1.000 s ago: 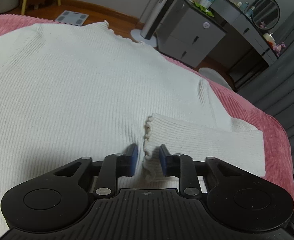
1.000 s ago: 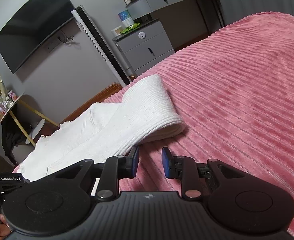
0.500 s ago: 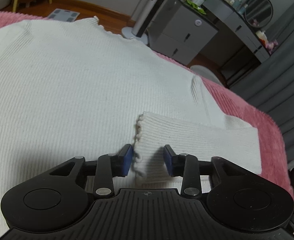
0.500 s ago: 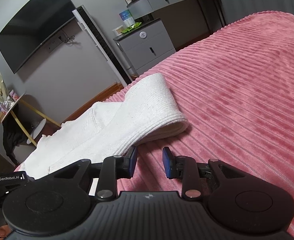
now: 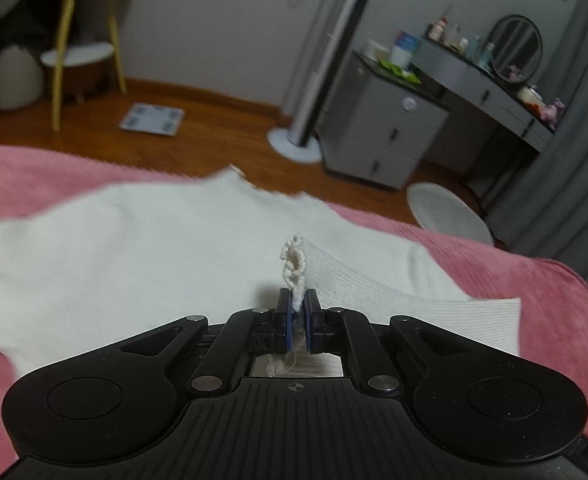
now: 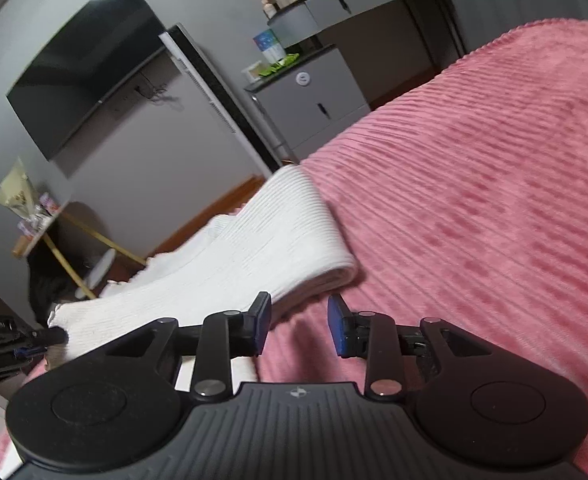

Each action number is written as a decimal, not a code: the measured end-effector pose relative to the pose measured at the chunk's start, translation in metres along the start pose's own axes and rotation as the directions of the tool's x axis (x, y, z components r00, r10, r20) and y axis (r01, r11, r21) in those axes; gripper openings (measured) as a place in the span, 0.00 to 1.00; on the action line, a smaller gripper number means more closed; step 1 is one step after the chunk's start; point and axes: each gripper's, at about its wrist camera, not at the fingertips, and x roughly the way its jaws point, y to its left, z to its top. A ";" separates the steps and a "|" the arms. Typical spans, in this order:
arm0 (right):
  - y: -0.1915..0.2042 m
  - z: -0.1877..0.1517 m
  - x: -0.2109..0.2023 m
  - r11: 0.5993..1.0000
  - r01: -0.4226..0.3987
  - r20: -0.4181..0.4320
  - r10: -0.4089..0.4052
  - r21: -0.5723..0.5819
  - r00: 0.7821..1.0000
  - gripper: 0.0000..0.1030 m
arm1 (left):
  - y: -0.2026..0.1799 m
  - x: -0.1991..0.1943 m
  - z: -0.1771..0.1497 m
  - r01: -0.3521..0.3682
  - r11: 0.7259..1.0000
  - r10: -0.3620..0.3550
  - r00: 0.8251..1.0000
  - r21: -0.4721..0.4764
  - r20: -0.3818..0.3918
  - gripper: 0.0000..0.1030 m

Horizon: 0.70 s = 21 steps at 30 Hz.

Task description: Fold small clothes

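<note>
The frilled sleeve cuff (image 5: 294, 258) is pinched by the left gripper (image 5: 298, 322) for folding, while the right gripper (image 6: 298, 326) is held spread beside the sweater (image 6: 253, 256).

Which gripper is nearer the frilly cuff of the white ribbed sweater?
Left. The left gripper is shut on the frilly cuff; the right gripper is open, away beside the sleeve fold.

Both grippers, left gripper (image 5: 298, 312) and right gripper (image 6: 298, 328), are chunky matte black plastic: ribbed top plate, tiny crosshair logo, round discs either side, silver pivot screws, blue pads (image 6: 262, 326) on the fingers.
</note>
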 end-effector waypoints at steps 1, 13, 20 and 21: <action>0.000 0.000 0.000 1.000 -0.013 -0.002 0.013 0.012 1.000 0.31 | 0.007 -0.002 0.001 -0.022 1.000 0.022 1.000 -0.001 0.006 0.07; 0.002 -0.004 0.018 0.971 -0.158 -0.060 0.171 0.179 0.983 0.39 | 0.092 -0.007 0.001 -0.194 0.977 0.194 0.981 -0.084 -0.016 0.07; 0.000 -0.004 0.036 0.929 -0.210 -0.067 0.241 0.304 0.968 0.42 | 0.117 -0.015 -0.004 -0.206 0.975 0.206 0.979 -0.081 -0.004 0.07; 0.001 -0.004 0.039 0.930 -0.208 -0.067 0.238 0.304 0.969 0.42 | 0.118 -0.012 -0.005 -0.211 0.974 0.211 0.977 -0.079 -0.011 0.07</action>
